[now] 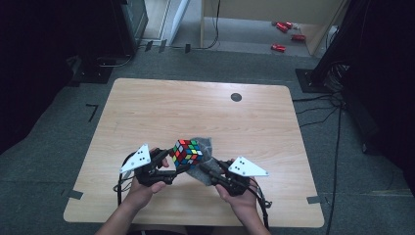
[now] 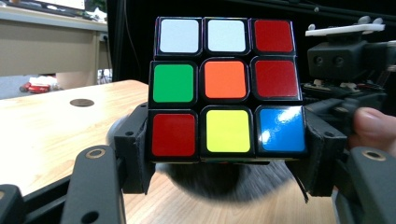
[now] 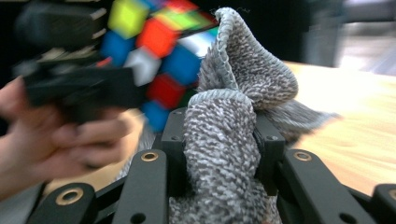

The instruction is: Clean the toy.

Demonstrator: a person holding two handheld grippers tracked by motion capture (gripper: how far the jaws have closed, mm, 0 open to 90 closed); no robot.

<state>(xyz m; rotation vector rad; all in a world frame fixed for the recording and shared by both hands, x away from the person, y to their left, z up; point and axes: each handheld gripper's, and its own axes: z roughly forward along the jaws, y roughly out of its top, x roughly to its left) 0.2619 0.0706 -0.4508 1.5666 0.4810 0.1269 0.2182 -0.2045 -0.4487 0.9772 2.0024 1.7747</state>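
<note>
Looking down in the high view, a wooden table (image 1: 147, 112) stands on grey carpet, with a dark round disc (image 1: 236, 97) near its far edge. At the near middle the left gripper (image 1: 172, 157) holds a cube (image 1: 187, 152) lifted slightly off the wood, and a grey cloth (image 1: 205, 147) lies behind and under it. The right gripper (image 1: 205, 169) reaches in from the right with its jaws at the cloth's near edge. Each gripper sits in a hand, left hand (image 1: 142, 188) and right hand (image 1: 242, 196).

In the left gripper view, the jaws clamp the cube (image 2: 226, 88) by its two lower sides. Its facing side shows white, white, red on top, green, orange, red in the middle, red, yellow, blue below. The cloth (image 2: 219, 179) is a blurred grey patch underneath. The right gripper's body (image 2: 345, 60) is at the right edge.

In the right gripper view, the jaws pinch a thick fold of cloth (image 3: 224, 140), which rises and curls over. The cube (image 3: 159, 42) is blurred at upper left, touching the cloth, beside the left hand (image 3: 51, 140).
</note>
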